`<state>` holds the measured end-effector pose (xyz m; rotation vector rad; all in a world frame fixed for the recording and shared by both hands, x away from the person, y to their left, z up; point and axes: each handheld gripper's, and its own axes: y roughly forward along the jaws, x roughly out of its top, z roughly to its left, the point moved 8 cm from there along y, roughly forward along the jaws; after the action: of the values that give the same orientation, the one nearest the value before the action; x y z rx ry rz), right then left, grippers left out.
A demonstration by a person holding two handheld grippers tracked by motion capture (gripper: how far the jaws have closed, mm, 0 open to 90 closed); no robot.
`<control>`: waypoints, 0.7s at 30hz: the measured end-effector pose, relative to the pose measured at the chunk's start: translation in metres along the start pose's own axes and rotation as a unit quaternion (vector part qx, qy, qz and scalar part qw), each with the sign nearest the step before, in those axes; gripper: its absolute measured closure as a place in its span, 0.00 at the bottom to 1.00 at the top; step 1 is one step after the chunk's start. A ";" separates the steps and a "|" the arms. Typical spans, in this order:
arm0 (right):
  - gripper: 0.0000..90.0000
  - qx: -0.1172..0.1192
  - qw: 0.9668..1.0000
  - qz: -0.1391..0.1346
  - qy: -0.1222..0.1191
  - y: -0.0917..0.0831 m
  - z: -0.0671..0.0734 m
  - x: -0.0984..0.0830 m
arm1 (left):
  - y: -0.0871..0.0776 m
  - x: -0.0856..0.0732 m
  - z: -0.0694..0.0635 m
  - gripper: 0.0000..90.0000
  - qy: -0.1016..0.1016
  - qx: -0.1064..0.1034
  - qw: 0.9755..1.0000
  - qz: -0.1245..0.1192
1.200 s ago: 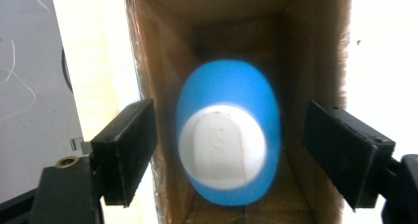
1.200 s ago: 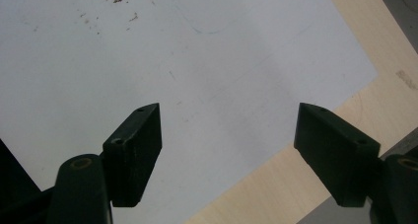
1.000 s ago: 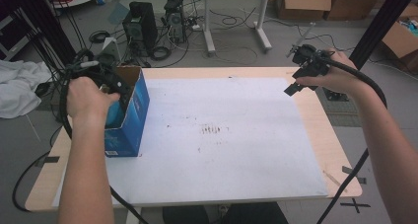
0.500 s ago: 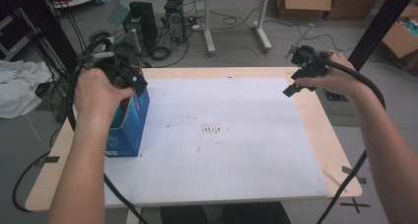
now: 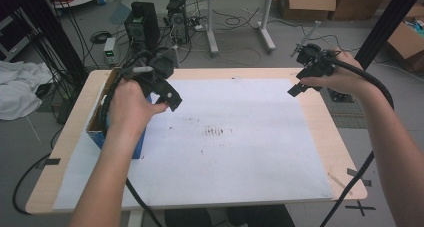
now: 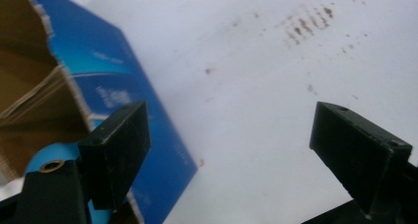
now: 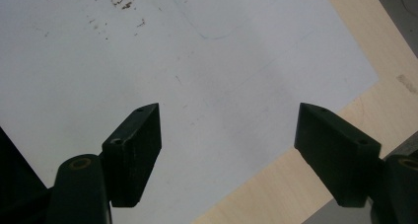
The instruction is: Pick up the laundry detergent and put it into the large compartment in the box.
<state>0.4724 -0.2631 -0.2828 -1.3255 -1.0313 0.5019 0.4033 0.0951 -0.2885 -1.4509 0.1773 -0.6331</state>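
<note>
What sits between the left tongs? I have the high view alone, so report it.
Observer: Nothing. In the left gripper view the left tongs have just been opening and stand wide over the white sheet, beside the blue box.
Operator: Now report the right tongs.
Observer: In the right gripper view the right tongs are open and empty, above the sheet's edge where the bare table begins.

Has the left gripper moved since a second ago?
Yes. The left gripper has come away from over the blue box, shifting rightward above the white sheet. Its jaws have just been opening, with nothing between them.
</note>
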 end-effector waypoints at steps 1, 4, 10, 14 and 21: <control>0.29 0.001 1.000 -0.001 0.000 0.000 0.000 0.000 | 0.003 0.001 -0.004 0.18 0.007 0.000 1.000 0.002; 0.29 0.001 1.000 0.001 -0.001 0.001 0.000 -0.001 | 0.010 0.004 -0.016 0.18 0.025 -0.002 1.000 0.004; 0.29 -0.001 1.000 0.002 -0.001 0.001 -0.001 -0.001 | 0.021 0.008 -0.041 0.18 0.056 -0.019 0.998 -0.004; 0.29 -0.003 1.000 0.000 -0.002 0.000 -0.001 0.000 | 0.029 0.008 -0.055 0.18 0.073 -0.025 0.997 -0.002; 0.29 -0.004 1.000 0.004 0.001 0.001 0.001 -0.002 | 0.034 0.007 -0.070 0.18 0.097 -0.030 0.995 0.001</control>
<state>0.4708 -0.2642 -0.2843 -1.3374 -1.0289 0.5024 0.3853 0.0305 -0.3293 -1.4454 0.3523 -0.7720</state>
